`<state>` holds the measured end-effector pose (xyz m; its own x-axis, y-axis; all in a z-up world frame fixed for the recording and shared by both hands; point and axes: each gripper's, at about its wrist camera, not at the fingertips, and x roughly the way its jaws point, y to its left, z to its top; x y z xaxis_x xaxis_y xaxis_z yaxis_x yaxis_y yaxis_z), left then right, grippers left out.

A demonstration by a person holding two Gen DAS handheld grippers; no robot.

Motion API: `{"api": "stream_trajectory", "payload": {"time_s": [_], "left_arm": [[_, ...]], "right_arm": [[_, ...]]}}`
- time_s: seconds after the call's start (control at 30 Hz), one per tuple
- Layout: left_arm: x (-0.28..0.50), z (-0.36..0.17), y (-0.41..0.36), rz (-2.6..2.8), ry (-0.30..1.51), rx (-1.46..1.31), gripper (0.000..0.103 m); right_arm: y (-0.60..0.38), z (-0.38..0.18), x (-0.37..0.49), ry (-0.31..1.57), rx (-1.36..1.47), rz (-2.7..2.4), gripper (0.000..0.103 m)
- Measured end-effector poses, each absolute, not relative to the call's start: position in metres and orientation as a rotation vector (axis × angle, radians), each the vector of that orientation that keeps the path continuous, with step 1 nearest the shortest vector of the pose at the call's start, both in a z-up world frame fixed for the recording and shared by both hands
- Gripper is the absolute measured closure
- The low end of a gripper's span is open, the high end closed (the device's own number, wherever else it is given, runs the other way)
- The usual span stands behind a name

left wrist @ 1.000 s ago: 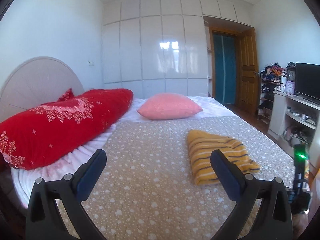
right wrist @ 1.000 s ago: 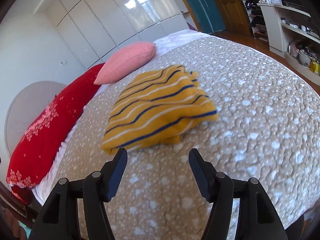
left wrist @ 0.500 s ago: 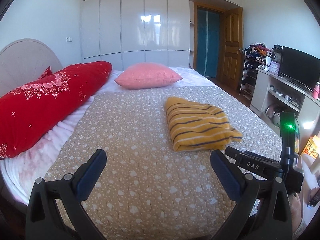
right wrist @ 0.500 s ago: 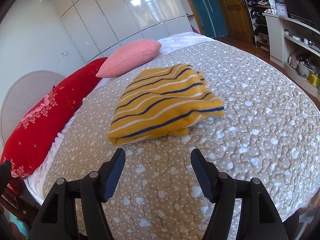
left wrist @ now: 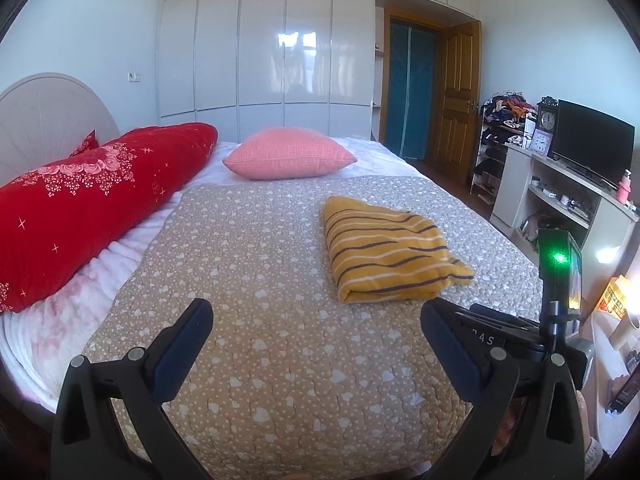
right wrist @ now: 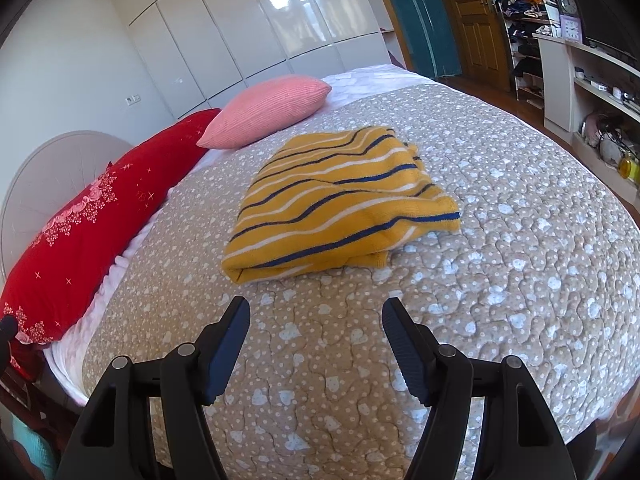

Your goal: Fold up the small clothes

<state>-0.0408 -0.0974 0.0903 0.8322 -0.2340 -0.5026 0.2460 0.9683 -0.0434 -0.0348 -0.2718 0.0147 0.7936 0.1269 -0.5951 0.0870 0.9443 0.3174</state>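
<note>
A yellow garment with dark blue and white stripes (left wrist: 388, 250) (right wrist: 340, 202) lies folded into a thick packet on the beige heart-patterned bedspread (left wrist: 260, 280) (right wrist: 520, 264). My left gripper (left wrist: 316, 312) hovers open over the bedspread, near the bed's foot and left of the garment, with nothing between its fingers. My right gripper (right wrist: 316, 308) is open too, a little short of the garment's near folded edge and apart from it. In the left wrist view the body of the right gripper (left wrist: 520, 332) shows at lower right with a green light.
A long red pillow (left wrist: 92, 200) and a pink cushion (left wrist: 288, 154) lie toward the headboard. White wardrobes (left wrist: 280, 52) fill the back wall beside a wooden door (left wrist: 456, 100). Shelving with a television (left wrist: 592, 144) and clocks stands off the bed's right side.
The left wrist view has tipped downward, so the bed and garment sit higher and farther in frame. The right wrist view drew back a little from the garment. The garment itself has not moved.
</note>
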Motion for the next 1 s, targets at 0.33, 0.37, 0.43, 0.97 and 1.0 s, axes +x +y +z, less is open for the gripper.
{"api": "stream_trajectory", "payload": {"time_s": [0.33, 0.37, 0.43, 0.97, 1.0], "left_arm": [[-0.034, 0.078, -0.103, -0.264, 0.598, 0.052, 0.000], [-0.033, 0.076, -0.103, -0.260, 0.609, 0.054, 0.000], [-0.032, 0.073, -0.104, -0.247, 0.621, 0.059, 0.000], [-0.018, 0.052, -0.100, -0.165, 0.719, 0.087, 0.000], [-0.018, 0.051, -0.100, -0.158, 0.724, 0.089, 0.000]], "right_arm": [[-0.272, 0.012, -0.035, 0.666, 0.320, 0.013, 0.029], [-0.271, 0.011, -0.034, 0.668, 0.316, 0.012, 0.029], [-0.271, 0.010, -0.034, 0.671, 0.310, 0.009, 0.029], [-0.262, 0.008, -0.037, 0.689, 0.224, -0.024, 0.028], [-0.262, 0.008, -0.037, 0.690, 0.219, -0.028, 0.028]]}}
